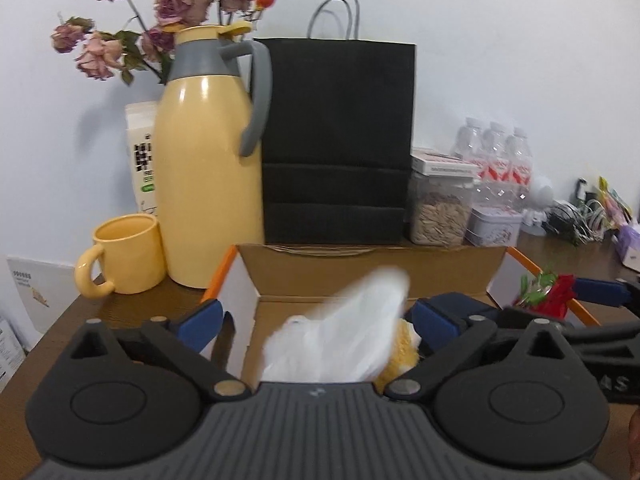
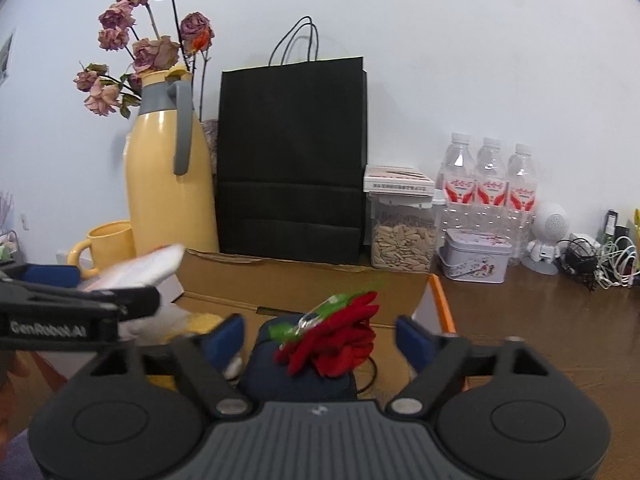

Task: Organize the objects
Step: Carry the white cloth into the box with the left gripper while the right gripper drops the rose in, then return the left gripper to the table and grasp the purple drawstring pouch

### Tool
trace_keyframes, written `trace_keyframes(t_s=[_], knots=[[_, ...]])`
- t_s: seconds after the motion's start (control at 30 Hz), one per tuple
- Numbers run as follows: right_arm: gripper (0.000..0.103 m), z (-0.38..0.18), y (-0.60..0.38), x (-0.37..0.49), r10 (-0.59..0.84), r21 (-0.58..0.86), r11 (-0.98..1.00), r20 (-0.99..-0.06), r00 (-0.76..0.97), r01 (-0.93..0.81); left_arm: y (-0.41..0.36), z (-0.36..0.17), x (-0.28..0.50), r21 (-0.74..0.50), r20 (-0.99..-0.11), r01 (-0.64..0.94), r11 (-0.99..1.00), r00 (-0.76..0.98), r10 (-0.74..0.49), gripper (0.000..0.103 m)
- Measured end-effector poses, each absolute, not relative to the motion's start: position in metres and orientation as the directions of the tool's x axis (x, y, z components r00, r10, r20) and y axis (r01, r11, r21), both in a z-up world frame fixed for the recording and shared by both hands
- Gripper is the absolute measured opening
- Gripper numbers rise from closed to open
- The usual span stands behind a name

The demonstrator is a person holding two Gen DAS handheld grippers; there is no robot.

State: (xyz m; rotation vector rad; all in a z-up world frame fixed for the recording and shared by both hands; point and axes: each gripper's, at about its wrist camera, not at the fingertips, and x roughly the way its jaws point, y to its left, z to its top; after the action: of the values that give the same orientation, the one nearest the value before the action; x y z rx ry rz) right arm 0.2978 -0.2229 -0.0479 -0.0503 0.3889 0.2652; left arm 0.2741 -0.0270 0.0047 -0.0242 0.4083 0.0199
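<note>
An open cardboard box (image 1: 360, 268) with orange-edged flaps stands on the brown table in front of me. My left gripper (image 1: 318, 320) is open over it. A blurred white plastic bag (image 1: 344, 332) hangs loose between the blue pads without touching them, above something yellow (image 1: 400, 360) in the box. My right gripper (image 2: 320, 340) is also open over the box (image 2: 280, 280). A red artificial rose (image 2: 332, 344) with green leaves lies between its pads, clear of both, on a dark blue object (image 2: 288, 376). The rose (image 1: 556, 294) also shows at the right of the left wrist view.
Behind the box stand a yellow thermos jug (image 1: 208, 168), a yellow mug (image 1: 124, 256), a black paper bag (image 1: 340, 140) and dried roses (image 1: 172, 4). To the right are a jar of seeds (image 2: 400, 232), a tin (image 2: 476, 256), water bottles (image 2: 488, 184) and tangled cables (image 2: 600, 260).
</note>
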Motion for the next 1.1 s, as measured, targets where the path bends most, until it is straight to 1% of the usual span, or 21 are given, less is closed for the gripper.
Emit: trace_keyframes(t_s=[0.03,0.23,0.6,0.93,1.1], knots=[[0.103,-0.048,-0.224,0.298,0.25,0.01,0.964,-0.38,0.89,-0.267,-0.026,0.005,0.274,-0.022,-0.399,-0.032,0.999,0.917,0.02,0.103],[0.103,-0.046,-0.227,0.294,0.259,0.025,0.963,-0.369,0.893,-0.269,-0.027,0.006,0.273,-0.016,-0.4,-0.03,0.999,0.916,0.021,0.103],[0.103,-0.04,-0.228,0.281,0.263,0.018,0.962,-0.348,0.9,-0.274,-0.029,0.015,0.259,-0.021,-0.372,-0.012,1.0,0.928,0.003,0.103],[0.103,-0.027,-0.229,0.248,0.282,-0.001,0.954,-0.323,0.903,-0.298,-0.019,0.03,0.217,-0.019,-0.351,-0.011,1.0,0.936,0.004,0.103],[0.103,-0.02,-0.233,0.225,0.295,0.0,0.951,-0.312,0.903,-0.31,-0.011,0.035,0.196,-0.023,-0.356,-0.014,1.0,0.935,0.005,0.103]])
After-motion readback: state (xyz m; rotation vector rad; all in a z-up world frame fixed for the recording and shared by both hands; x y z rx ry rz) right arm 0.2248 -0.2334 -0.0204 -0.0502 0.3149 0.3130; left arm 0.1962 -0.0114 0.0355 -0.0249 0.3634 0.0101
